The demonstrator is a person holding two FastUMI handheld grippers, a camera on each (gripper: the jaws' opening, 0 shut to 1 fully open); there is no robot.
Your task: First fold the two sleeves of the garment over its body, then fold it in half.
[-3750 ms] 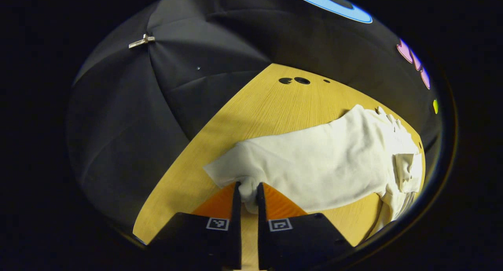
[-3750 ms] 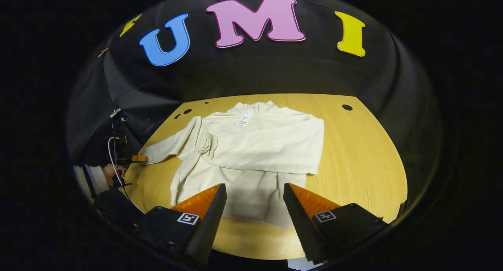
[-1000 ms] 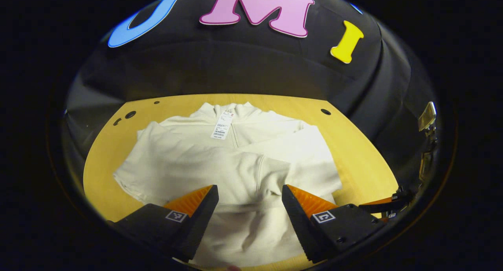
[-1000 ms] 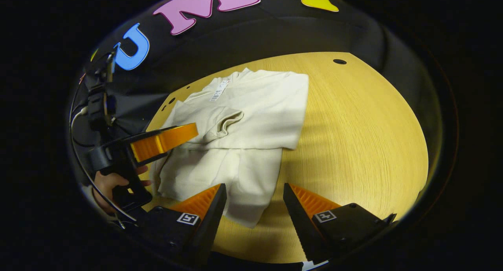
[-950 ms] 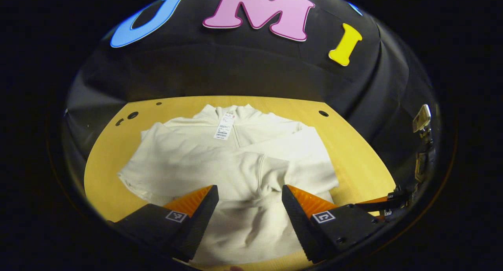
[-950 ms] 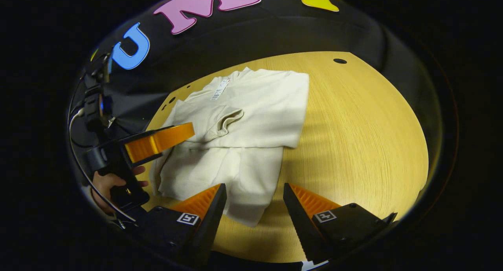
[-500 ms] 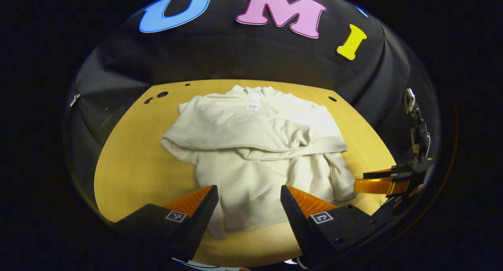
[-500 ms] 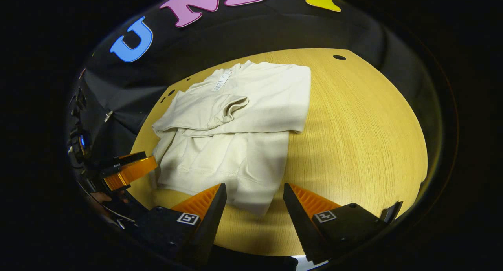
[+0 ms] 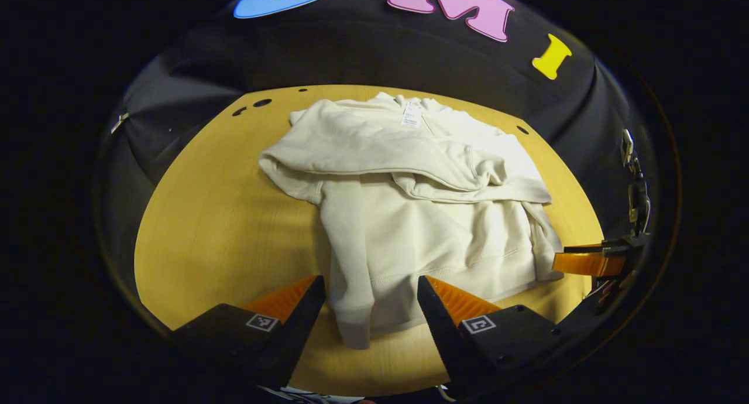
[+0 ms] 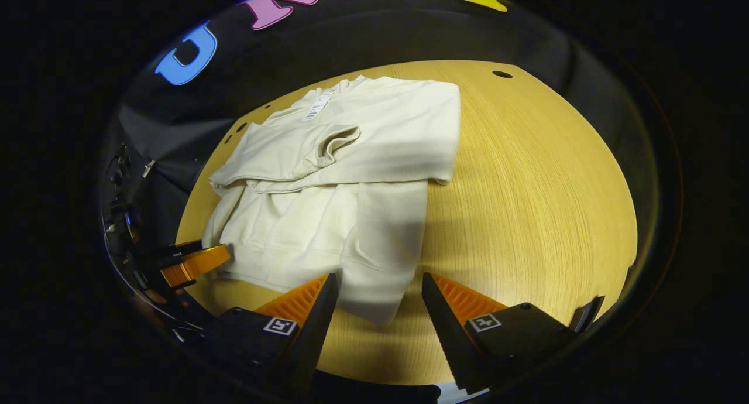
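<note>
- The cream sweater is lying flat on the wooden table, collar at the far side, hem nearest the cameras.
- Both sleeves are sitting folded across the chest, one over the other; a paper tag is showing at the collar.
- The left gripper is hovering at the hem's near-left corner with its jaws spread wide, holding nothing.
- The right gripper is hanging over the near-right corner, jaws also gaping wide, gripping nothing.
- In the right gripper view, the left gripper is showing up by the hem's far-left edge.
</note>
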